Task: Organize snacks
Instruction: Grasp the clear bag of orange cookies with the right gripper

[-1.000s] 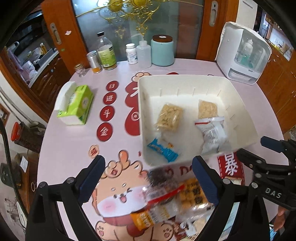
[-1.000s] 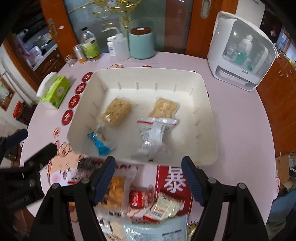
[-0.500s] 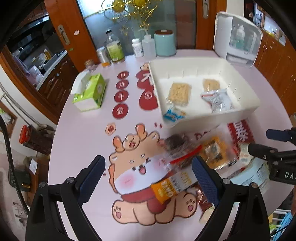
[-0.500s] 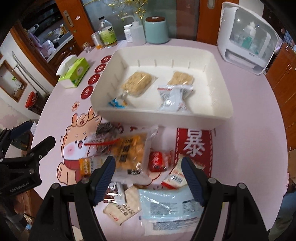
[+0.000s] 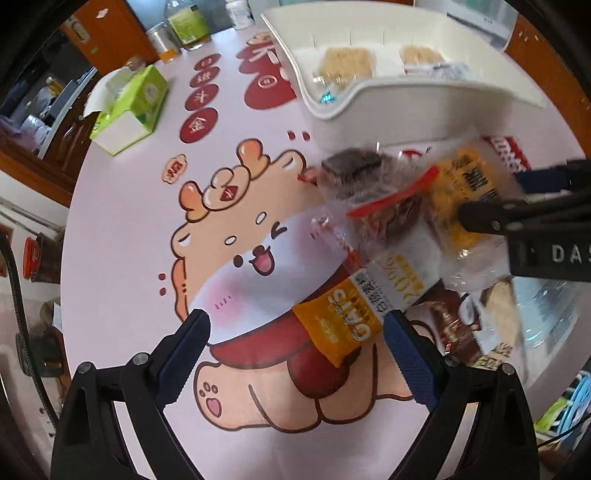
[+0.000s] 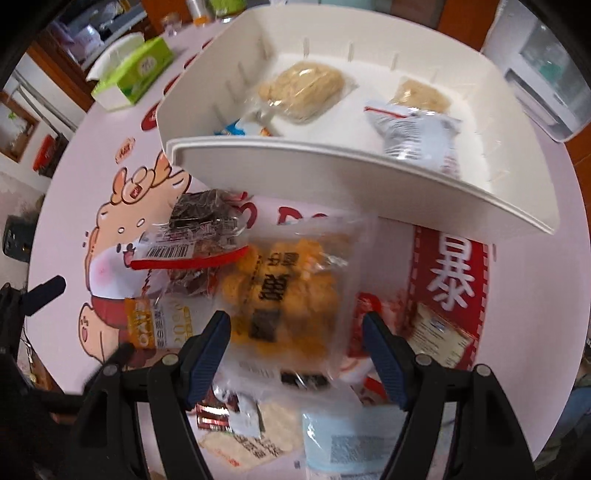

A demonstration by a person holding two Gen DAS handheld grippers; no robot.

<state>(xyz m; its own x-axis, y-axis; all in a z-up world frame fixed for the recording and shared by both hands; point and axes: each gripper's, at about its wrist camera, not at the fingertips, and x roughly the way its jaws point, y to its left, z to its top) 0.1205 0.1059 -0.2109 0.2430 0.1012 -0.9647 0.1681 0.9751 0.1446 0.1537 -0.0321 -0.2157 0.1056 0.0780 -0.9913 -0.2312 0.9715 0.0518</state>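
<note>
A white bin (image 6: 369,173) (image 5: 406,92) holds two pale cracker packs (image 6: 303,88), a grey-white bag (image 6: 417,136) and a blue packet (image 6: 232,129). In front of it lies a snack pile: a clear bag of yellow puffs (image 6: 288,291) (image 5: 465,199), a dark snack bag with a red strip (image 6: 199,236) (image 5: 373,184), and an orange OATS packet (image 5: 351,314) (image 6: 144,328). My right gripper (image 6: 295,354) is open, low over the yellow puff bag. My left gripper (image 5: 295,350) is open and empty just before the OATS packet.
A green tissue box (image 5: 129,107) (image 6: 129,74) stands at the left. Bottles and jars (image 5: 184,26) line the far table edge. A white appliance (image 6: 543,74) stands at the back right. More packets (image 6: 439,332) and a pale blue pack (image 6: 351,443) lie near the front edge.
Both grippers have pulled back from the bin and dropped low toward the snack pile. The right gripper now hangs over the yellow puff bag; the left nears the OATS packet.
</note>
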